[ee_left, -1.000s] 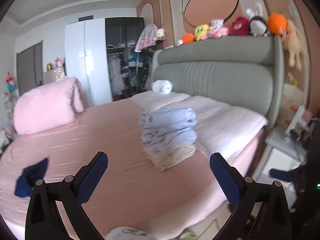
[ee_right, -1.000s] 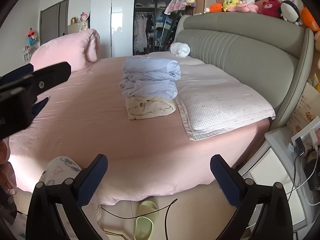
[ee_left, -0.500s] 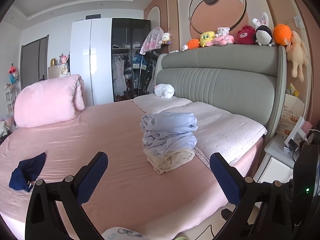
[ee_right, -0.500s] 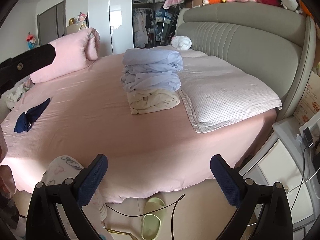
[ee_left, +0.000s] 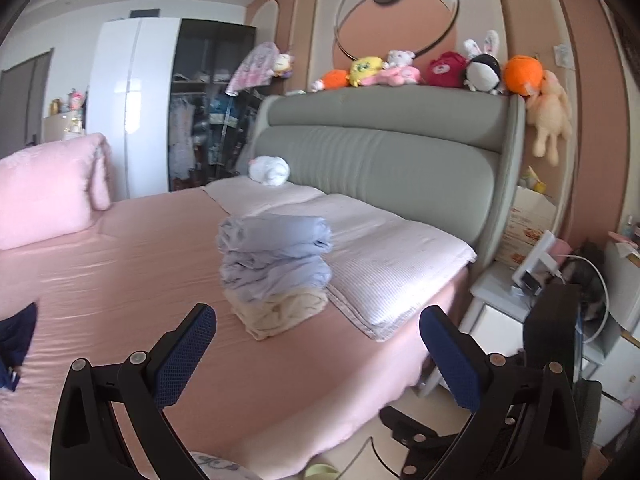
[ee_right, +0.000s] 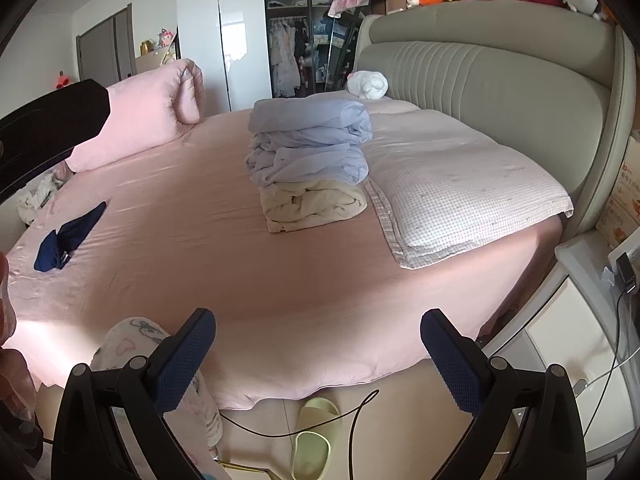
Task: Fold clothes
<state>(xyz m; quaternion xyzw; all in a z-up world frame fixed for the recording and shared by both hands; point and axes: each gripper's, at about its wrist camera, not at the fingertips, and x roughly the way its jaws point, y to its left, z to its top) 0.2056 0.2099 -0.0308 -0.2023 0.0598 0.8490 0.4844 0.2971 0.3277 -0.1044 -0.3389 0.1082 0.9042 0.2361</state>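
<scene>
A stack of folded clothes sits on the pink bed, two pale blue pieces over a cream one. A small dark blue garment lies crumpled at the bed's left side. My left gripper hovers open over the near edge of the bed, short of the stack, holding nothing. My right gripper is open and empty too, over the bed's front edge and the floor. The left gripper's black body shows at the left of the right wrist view.
A checked white pillow lies right of the stack, a big pink pillow at the back left. The grey headboard carries plush toys. A white nightstand stands right. A green slipper and a cable lie on the floor.
Both cameras have drawn nearer the bed and shifted slightly; the stack looks larger. The clothes have not moved. Both grippers stay open.
</scene>
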